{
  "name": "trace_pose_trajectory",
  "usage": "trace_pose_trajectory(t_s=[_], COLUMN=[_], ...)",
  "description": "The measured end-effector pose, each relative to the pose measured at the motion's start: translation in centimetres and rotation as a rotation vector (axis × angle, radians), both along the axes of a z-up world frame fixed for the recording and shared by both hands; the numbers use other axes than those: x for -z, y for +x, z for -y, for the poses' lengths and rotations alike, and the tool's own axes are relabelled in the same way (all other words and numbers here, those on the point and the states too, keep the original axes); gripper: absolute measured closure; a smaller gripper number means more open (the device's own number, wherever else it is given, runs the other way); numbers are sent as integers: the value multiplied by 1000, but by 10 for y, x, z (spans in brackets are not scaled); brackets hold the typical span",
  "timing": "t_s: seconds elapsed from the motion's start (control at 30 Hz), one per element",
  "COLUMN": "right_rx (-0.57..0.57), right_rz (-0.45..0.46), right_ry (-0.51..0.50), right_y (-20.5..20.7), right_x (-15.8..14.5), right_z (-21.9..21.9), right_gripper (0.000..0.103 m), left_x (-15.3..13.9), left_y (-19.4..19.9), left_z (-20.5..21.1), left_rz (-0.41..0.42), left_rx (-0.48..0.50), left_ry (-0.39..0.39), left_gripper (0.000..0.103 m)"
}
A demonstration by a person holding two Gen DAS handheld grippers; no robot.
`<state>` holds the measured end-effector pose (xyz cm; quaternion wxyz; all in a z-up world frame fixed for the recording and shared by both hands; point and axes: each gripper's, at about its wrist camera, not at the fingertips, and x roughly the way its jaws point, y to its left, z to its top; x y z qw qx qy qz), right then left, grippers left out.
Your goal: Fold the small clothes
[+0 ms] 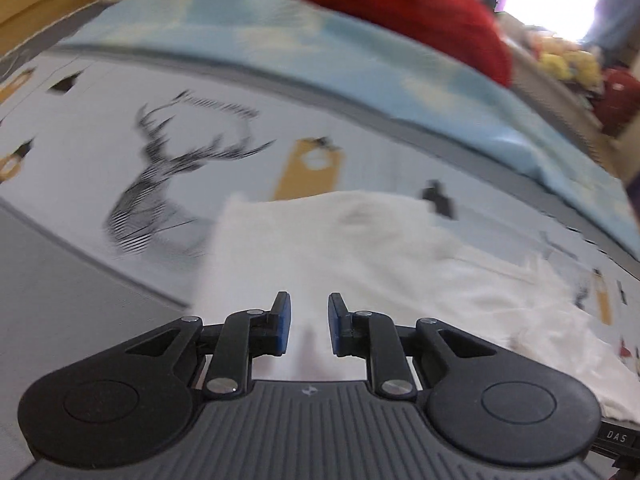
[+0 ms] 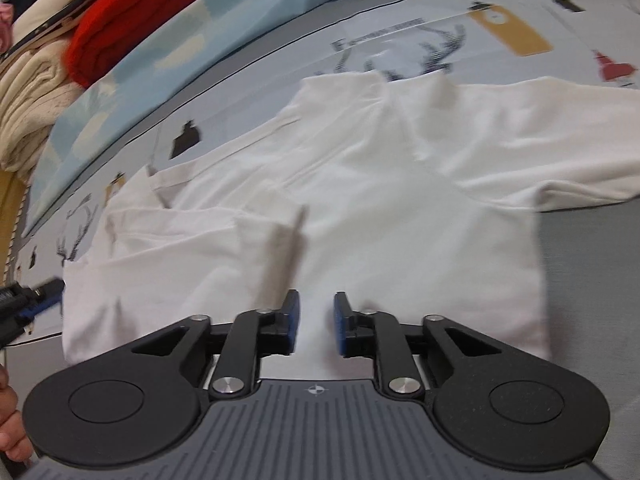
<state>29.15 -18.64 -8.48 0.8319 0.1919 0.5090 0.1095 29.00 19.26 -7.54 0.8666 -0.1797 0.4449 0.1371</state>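
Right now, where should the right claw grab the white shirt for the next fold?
Probably the near right corner of the white shirt, coming in from the bare grey side. That hem lies flat and straight with open bedsheet beside it, so the right claw, its jaws open, could pinch the edge cleanly.

A grey bedsheet [image 1: 280, 128] printed with a black stag head [image 1: 160, 176] and mustard tags lies beneath a pale blue blanket [image 2: 168, 44], a red garment [image 2: 132, 12] and cream knitwear [image 2: 28, 96] beyond.

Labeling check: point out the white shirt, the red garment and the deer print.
white shirt [image 2: 380, 184], right wrist view, middle of its body
red garment [image 1: 400, 4], left wrist view, its front bulge
deer print [image 1: 160, 176], left wrist view, the head
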Motion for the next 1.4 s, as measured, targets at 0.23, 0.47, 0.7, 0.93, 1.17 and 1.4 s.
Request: trace_pose_trajectory(t_s=[0.23,0.47,0.7,0.93,1.17,1.4], right_rx=[0,57,324,434,454,481], right_rz=[-3,140,399,184,92,30], right_ry=[17,11,1,-45,15,60], right_y=[20,20,-4,11,18,17], right_x=[14,3,-36,3,13,22], right_z=[-42,-42,15,54,67,75], right_gripper=[69,100,100,100,92,100], left_x=[11,1,5,22,54,54], left_y=[-6,-11,-1,10,14,3], left_z=[-49,-66,-63,-44,-16,-24], left_rz=[-33,-18,-23,-76,-229,-242], left_rx=[-107,-119,-77,16,129,165], left_ry=[-3,-5,-32,-106,-43,23], left_gripper=[79,79,76,70,63,86])
